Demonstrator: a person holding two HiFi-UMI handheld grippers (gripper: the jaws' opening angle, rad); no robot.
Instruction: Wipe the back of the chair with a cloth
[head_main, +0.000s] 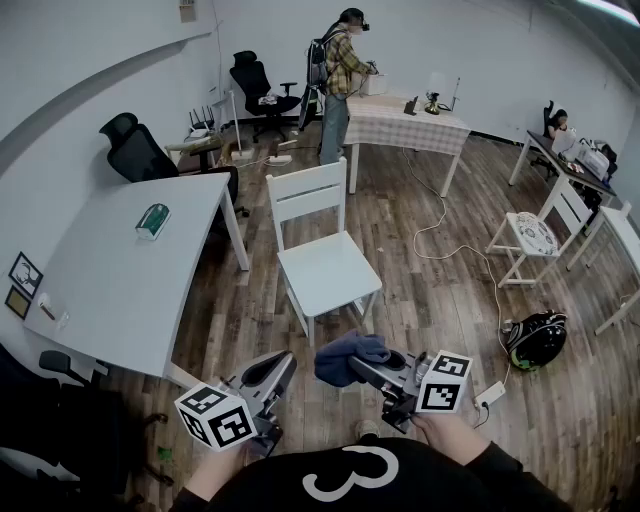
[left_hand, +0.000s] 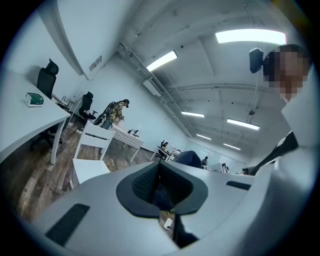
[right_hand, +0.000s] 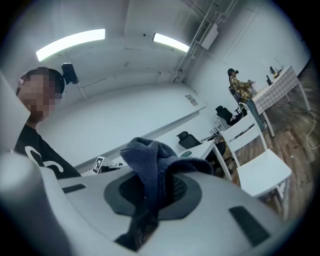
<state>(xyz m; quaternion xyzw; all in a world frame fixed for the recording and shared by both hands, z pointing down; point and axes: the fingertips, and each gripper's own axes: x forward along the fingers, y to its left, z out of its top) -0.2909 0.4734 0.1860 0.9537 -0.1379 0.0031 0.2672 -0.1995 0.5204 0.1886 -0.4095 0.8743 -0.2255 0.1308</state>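
Head view: high up, aimed steeply down. The left gripper (head_main: 272, 372) and right gripper (head_main: 362, 366) sit at its bottom edge, with the white chair (head_main: 325, 265) ahead of the fingertips. Left gripper view: close behind its pressed-together fingers (left_hand: 140, 185), tilted up at the ceiling (left_hand: 210, 65). Right gripper view: close behind fingers pinching the cloth (right_hand: 150, 165), also tilted up. All three views share the chair and the standing person (head_main: 340, 70).

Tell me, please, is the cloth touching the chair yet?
Apart. The head view shows the cloth clamped in the right gripper near the person, with bare floor between it and the chair.
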